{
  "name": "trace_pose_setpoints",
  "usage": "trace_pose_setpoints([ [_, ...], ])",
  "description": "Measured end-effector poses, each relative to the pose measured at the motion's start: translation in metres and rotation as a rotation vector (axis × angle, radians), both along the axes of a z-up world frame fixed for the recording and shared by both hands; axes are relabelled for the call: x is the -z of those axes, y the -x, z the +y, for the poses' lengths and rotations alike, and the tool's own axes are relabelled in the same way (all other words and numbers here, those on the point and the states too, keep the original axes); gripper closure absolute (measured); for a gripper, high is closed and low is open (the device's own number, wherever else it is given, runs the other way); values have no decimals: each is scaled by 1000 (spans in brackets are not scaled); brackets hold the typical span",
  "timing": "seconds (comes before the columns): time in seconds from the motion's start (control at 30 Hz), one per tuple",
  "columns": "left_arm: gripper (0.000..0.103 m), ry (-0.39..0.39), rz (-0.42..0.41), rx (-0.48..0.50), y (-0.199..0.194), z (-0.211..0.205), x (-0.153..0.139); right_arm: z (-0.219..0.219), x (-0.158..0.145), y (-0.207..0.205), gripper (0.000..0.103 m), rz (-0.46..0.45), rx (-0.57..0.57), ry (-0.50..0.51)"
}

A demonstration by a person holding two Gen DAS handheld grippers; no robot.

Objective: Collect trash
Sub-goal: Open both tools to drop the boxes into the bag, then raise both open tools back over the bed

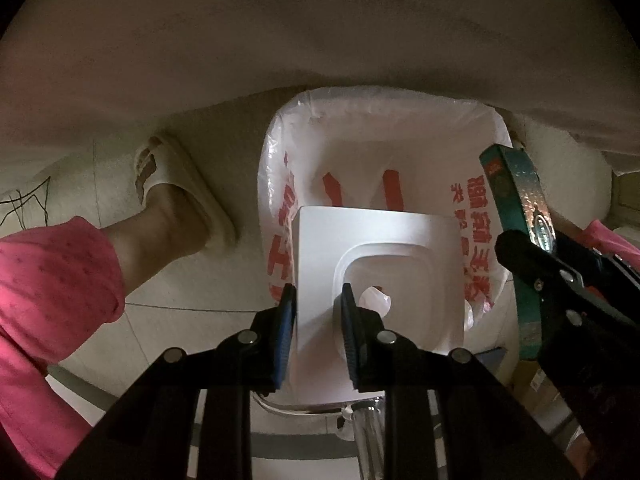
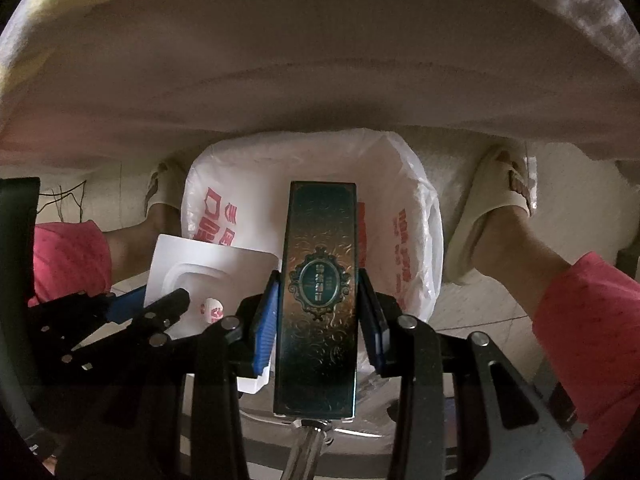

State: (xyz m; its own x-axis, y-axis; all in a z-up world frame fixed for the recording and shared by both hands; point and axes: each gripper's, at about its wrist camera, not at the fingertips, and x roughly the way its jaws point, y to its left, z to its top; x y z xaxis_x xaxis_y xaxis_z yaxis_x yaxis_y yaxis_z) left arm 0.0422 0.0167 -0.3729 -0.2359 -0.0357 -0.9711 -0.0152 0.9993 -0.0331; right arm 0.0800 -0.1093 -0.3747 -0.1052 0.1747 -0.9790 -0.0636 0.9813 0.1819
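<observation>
Left hand-held gripper (image 1: 316, 312) clamps tray (image 1: 376, 264) – over bin (image 1: 384, 136).

Dim, murky fisheye views, dark vignetted corners

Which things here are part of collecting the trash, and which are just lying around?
Part of the job:
- white moulded plastic tray, clamped in the left gripper
- dark green ornate box, clamped in the right gripper
- bin lined with a white red-printed plastic bag

Just there:
- cream slippers
- tangled black wires
</observation>
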Motion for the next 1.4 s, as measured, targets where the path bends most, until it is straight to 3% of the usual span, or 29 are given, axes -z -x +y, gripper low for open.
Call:
trace_pose_setpoints([
  [0.33, 79, 11, 18, -4, -5, -2, 16, 6, 7, -2, 67, 24, 0, -26],
  [0.57, 62, 10, 39, -18, -6, -1, 24, 5, 10, -2, 64, 36, 12, -33],
  [0.7, 58, 10, 45, -20, -5, 0, 27, 3, 11, -3, 61, 41, 23, -32],
  [1.0, 52, 3, 34, -12, -5, -5, 24, 4, 9, -3, 59, 34, 25, -26],
  [1.2, 45, 2, 5, 4, -4, -8, 16, 5, 5, -4, 52, 10, 25, -15],
  [1.4, 44, -11, -50, 13, -1, -7, -2, 4, -14, -1, 52, -37, 14, -16],
])
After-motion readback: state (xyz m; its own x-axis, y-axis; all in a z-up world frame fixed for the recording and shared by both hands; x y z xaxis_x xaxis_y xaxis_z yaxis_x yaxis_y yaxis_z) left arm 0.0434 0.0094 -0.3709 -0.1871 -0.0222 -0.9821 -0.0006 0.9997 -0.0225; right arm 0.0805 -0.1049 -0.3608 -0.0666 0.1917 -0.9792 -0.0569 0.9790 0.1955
